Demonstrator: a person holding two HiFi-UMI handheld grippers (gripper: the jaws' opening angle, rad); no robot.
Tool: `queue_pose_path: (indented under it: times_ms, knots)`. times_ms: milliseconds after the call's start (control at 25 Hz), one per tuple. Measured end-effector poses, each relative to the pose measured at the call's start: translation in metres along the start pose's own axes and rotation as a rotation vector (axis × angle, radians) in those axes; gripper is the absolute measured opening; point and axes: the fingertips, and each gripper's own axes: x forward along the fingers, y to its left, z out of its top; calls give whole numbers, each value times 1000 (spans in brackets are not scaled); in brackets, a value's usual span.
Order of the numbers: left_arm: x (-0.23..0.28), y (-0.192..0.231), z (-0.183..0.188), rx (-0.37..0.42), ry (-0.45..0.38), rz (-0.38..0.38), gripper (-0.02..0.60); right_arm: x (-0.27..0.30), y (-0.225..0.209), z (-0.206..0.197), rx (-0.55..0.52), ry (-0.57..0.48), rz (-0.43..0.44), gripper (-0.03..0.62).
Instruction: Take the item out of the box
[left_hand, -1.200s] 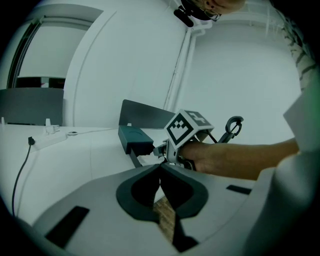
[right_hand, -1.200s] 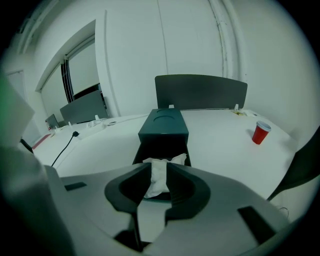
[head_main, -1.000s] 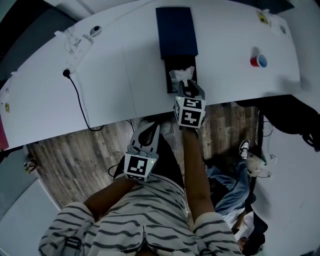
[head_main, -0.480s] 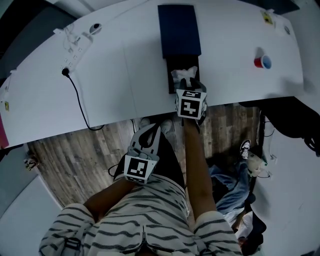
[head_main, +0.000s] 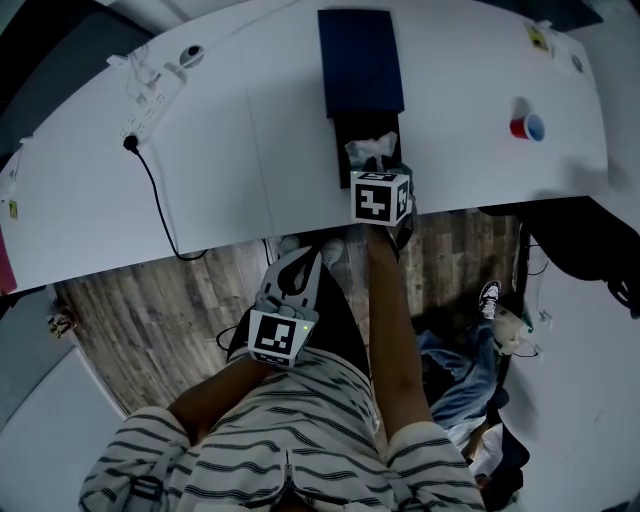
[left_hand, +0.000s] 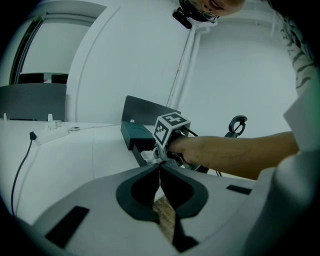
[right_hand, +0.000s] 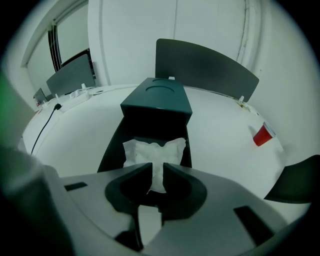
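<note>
White tabletop fills the upper half of the head view, and a dark blue box (head_main: 360, 60) lies at top centre of the table (head_main: 250, 130), its open black tray reaching toward the table's lower edge. A crumpled white tissue (head_main: 370, 150) sticks up out of that tray. The right hand-held gripper (head_main: 379, 172) is at the tray's lower end, its marker cube just below the tissue. The left hand-held gripper (head_main: 303, 258) hangs off the table at lower centre, above the wooden floor (head_main: 150, 300) and in front of a striped shirt (head_main: 270, 450). A red cup (head_main: 524, 127) stands well apart at upper right, and a black cable (head_main: 131, 146) trails down the left side of the table. In the left gripper view, the left hand-held gripper (left_hand: 160, 167) has its jaws pressed together with nothing between them; beyond them, at centre frame, a forearm (left_hand: 235, 152) reaches to the box (left_hand: 136, 135). In the right gripper view, the right hand-held gripper (right_hand: 157, 167) is nearly closed, pinching the lower edge of the tissue (right_hand: 150, 150), which rests in the tray of the box (right_hand: 157, 102); the cup (right_hand: 263, 135) stands at right.
</note>
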Motion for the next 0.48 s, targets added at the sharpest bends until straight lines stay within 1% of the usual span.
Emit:
queue_pose_path:
  times_ms: [200,360,480]
  knots:
    - [1,3,1,-1,-3,5,26,3,-1,-2,2,27,7,65]
    - [-2,10,0,-9,-5,25,26,4,-4,-3,51,0,41,28]
    - [-3,13,1,-8,-9,36,26,3,-7,-3,70,-24,56,25]
